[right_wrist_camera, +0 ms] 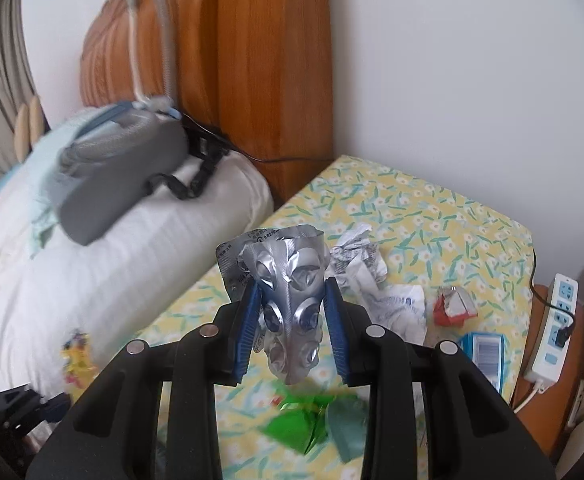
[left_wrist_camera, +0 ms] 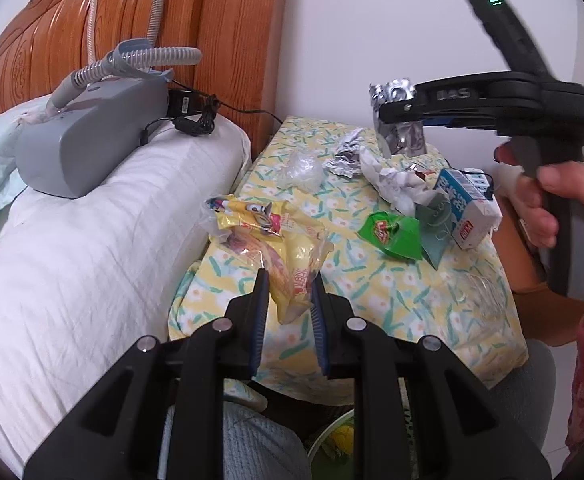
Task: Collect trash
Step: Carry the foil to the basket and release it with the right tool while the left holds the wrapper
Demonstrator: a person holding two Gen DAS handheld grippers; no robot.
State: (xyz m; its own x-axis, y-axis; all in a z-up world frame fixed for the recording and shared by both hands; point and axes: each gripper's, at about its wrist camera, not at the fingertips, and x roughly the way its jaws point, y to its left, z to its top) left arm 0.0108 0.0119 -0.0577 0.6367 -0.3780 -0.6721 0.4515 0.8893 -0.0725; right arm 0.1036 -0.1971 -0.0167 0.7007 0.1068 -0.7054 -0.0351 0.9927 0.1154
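My left gripper (left_wrist_camera: 288,280) is shut on a yellow plastic snack wrapper (left_wrist_camera: 292,276) at the near edge of the flowered table (left_wrist_camera: 391,292). My right gripper (right_wrist_camera: 292,288) is shut on silver blister packs (right_wrist_camera: 292,280) and holds them above the table; the packs also show in the left wrist view (left_wrist_camera: 399,120). Trash on the table: a yellow cartoon wrapper (left_wrist_camera: 248,216), a green snack bag (left_wrist_camera: 391,232), crumpled white paper (left_wrist_camera: 391,180), crumpled foil (left_wrist_camera: 347,152), a clear plastic ball (left_wrist_camera: 299,168) and a blue-and-white carton (left_wrist_camera: 467,208).
A white pillow (left_wrist_camera: 92,240) with a grey machine (left_wrist_camera: 88,136) and hose lies left of the table, against a wooden headboard (left_wrist_camera: 220,40). A power strip (right_wrist_camera: 555,328) sits on a wooden stand at right. A bin (left_wrist_camera: 331,440) is below the table's front edge.
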